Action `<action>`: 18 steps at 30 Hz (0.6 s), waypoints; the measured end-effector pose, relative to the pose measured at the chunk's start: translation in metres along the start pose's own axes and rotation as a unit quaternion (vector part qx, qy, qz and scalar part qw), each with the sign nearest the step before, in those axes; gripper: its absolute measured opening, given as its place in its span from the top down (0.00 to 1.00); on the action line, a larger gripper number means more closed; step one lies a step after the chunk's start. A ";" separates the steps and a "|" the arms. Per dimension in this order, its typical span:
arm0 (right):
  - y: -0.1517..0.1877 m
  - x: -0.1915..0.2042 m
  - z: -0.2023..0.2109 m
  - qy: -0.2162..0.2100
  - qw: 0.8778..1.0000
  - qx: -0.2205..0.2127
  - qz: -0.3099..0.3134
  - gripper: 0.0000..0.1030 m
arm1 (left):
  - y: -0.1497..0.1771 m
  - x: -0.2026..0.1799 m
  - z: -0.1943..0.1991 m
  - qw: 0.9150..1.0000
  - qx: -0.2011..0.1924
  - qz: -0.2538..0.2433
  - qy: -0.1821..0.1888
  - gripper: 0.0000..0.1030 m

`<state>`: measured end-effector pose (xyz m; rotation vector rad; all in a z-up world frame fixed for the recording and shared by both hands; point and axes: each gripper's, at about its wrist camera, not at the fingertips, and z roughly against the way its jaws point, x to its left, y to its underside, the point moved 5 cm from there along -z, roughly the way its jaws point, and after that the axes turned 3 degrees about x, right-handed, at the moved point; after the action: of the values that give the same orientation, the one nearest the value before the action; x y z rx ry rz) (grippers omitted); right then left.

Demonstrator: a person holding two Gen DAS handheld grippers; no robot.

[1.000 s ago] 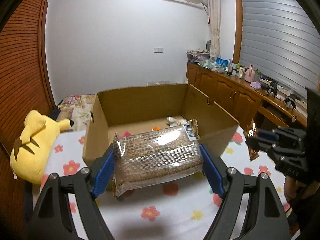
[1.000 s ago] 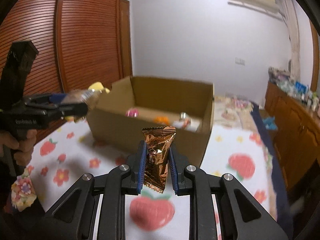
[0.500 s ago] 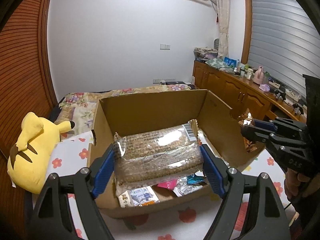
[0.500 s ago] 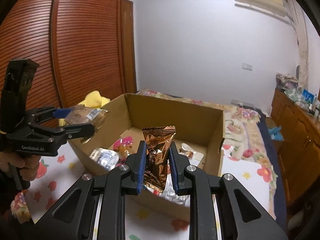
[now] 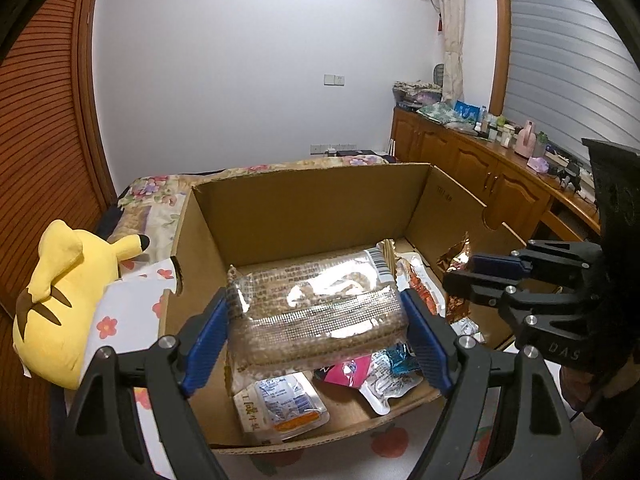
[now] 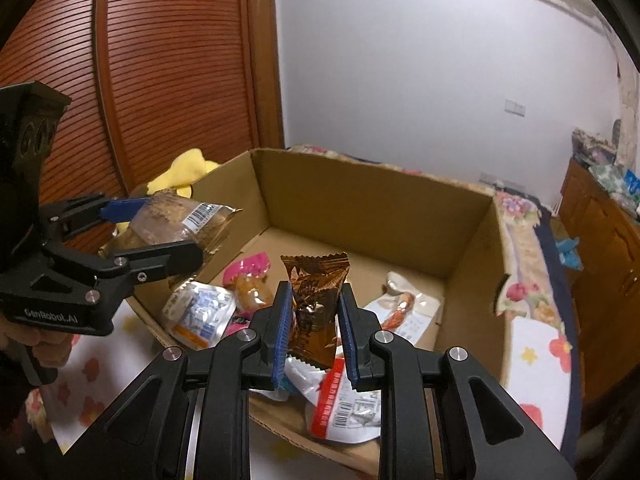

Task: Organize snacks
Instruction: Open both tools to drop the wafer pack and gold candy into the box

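The left gripper (image 5: 316, 316) clamps a clear cracker pack (image 5: 316, 308) above the near-left part of the open cardboard box (image 5: 304, 204). The right gripper (image 6: 314, 320) clenches a brown foil snack (image 6: 316, 300) upright over the box's near edge. Other packets (image 6: 200, 316) lie on the box floor. A yellow plush toy (image 5: 68, 284) lies beside the box's left wall.

My way down into the cardboard box (image 6: 360, 200) is open from above, its flaps clear. The far half of its floor (image 6: 360, 256) is bare. The near half is crowded: a pink packet (image 6: 250, 266), a white pouch (image 6: 200, 312) and a red-striped packet (image 6: 344, 404). My left gripper (image 6: 160, 232) and its clear packet of snack bars (image 6: 176, 220) crowd the left wall. A yellow plush toy (image 5: 64, 292) lies outside it.
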<state>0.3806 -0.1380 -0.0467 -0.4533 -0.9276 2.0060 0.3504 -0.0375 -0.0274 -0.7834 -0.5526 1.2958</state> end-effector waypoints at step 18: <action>0.004 0.001 0.008 0.011 1.000 -0.006 -0.011 0.62 | 0.002 -0.002 -0.008 1.000 0.009 -0.004 -0.001 0.17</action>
<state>0.3732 -0.1420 -0.0443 -0.4693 -0.9278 1.9731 0.3545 -0.0409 -0.0336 -0.7644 -0.5440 1.2925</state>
